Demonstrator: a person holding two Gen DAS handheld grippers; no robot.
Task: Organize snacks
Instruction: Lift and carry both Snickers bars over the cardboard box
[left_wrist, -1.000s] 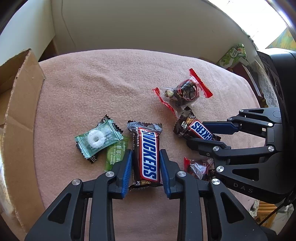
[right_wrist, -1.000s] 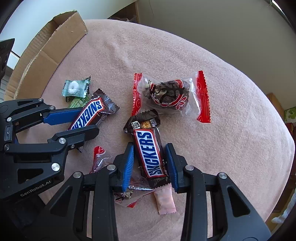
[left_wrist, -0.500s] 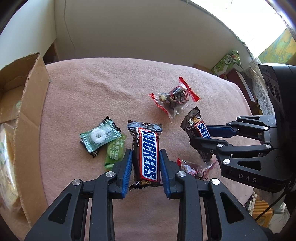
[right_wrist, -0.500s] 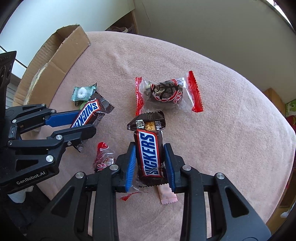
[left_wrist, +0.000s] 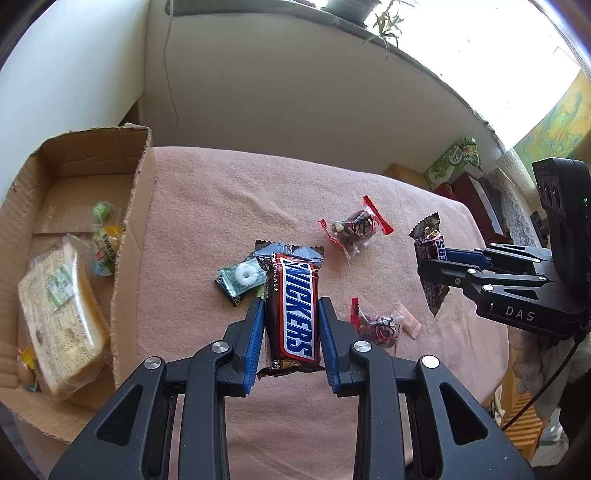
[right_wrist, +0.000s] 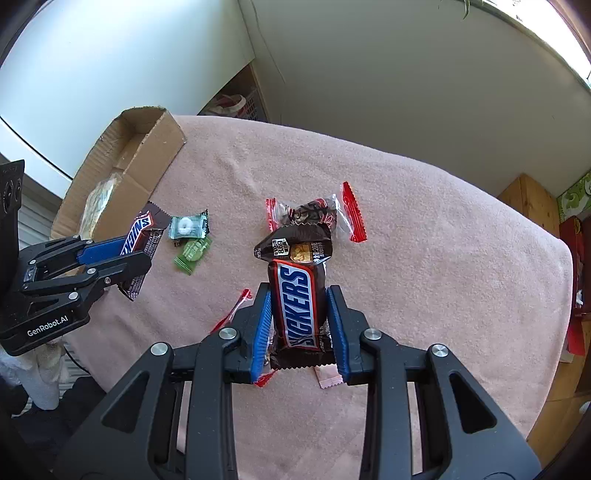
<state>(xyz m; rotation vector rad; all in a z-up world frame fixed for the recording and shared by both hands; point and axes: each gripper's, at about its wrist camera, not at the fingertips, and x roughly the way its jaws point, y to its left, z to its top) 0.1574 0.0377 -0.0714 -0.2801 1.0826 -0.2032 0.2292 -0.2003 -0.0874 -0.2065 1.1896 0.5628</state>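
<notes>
Both sets of jaws are clenched on chocolate bars: the left gripper (left_wrist: 291, 314) holds one Snickers bar (left_wrist: 294, 306) by its long edges, and the right gripper (right_wrist: 299, 317) pinches a second Snickers bar (right_wrist: 300, 302) the same way. A second ago both bars lay low over the pink cloth; now they are lifted clear of it, and the cardboard box (left_wrist: 142, 206) has come fully into the left view, so the carry toward the box seems under way. The box sits at the left edge of the table (left_wrist: 229, 192) and already holds a wrapped sandwich (left_wrist: 61, 317) and small packets. Left on the cloth are a green mint (left_wrist: 242, 275), a green sachet (right_wrist: 192, 253), two red-ended clear packets (left_wrist: 352, 227) (left_wrist: 376, 325) and a pale pink sachet (left_wrist: 406, 323). Readable writing: "SNICKERS" on both bars, "DAS" on the right gripper's body, "GenRobot.AI" on the left one's.
</notes>
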